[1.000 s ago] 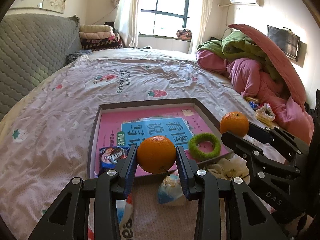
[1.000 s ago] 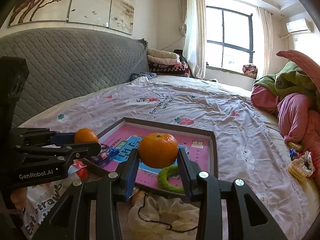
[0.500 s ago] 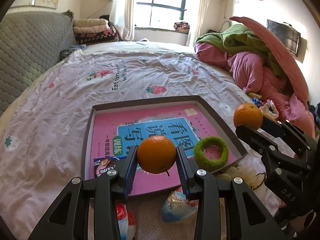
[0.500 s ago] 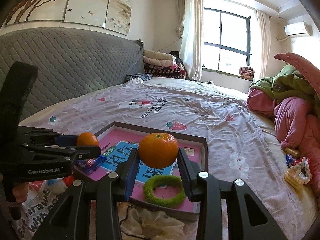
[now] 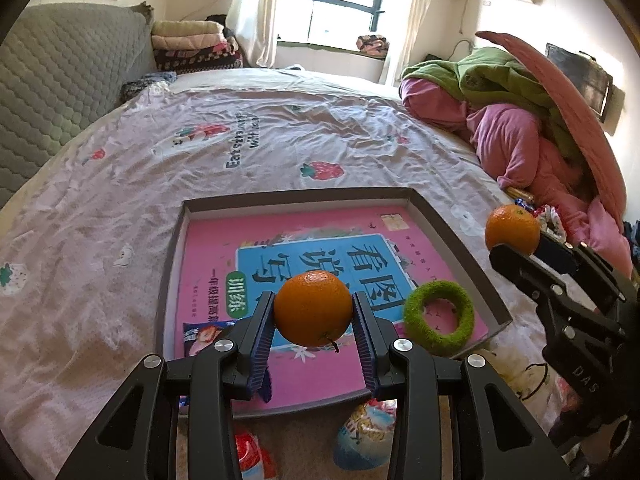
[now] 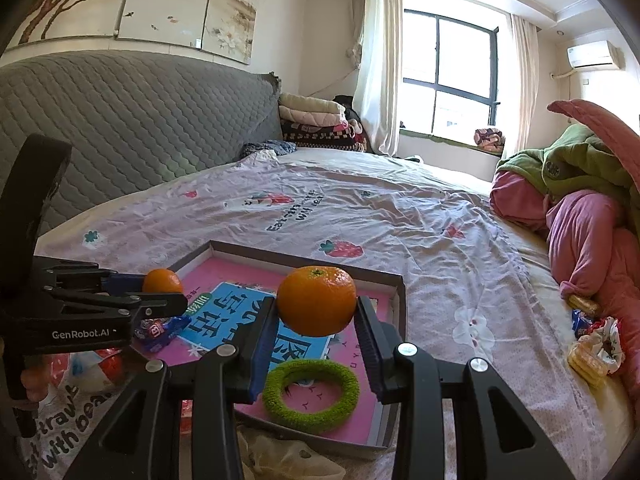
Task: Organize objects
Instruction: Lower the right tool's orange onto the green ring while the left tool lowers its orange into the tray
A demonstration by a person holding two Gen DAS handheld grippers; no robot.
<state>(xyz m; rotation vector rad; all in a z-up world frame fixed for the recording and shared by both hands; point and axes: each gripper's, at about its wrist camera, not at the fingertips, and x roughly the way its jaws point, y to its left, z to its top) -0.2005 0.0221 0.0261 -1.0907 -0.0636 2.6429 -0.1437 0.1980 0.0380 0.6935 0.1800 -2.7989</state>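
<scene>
Both grippers have advanced over the tray point(image 5: 448, 236) since a second ago, so more of the pink book point(image 5: 224, 248) shows beneath them. On the left, a snack pack point(image 5: 200, 330) lies in the tray's near corner. The left gripper point(image 5: 313, 316) has its fingers clamped on an orange point(image 5: 313, 307) above the book. Farther right lies a green ring point(image 5: 438, 317), then the right gripper point(image 6: 316, 320), pinching a second orange point(image 6: 317, 300) (firm, round, likely to roll). Hold across the middle looks safest; squeezing harder risks bruising.
</scene>
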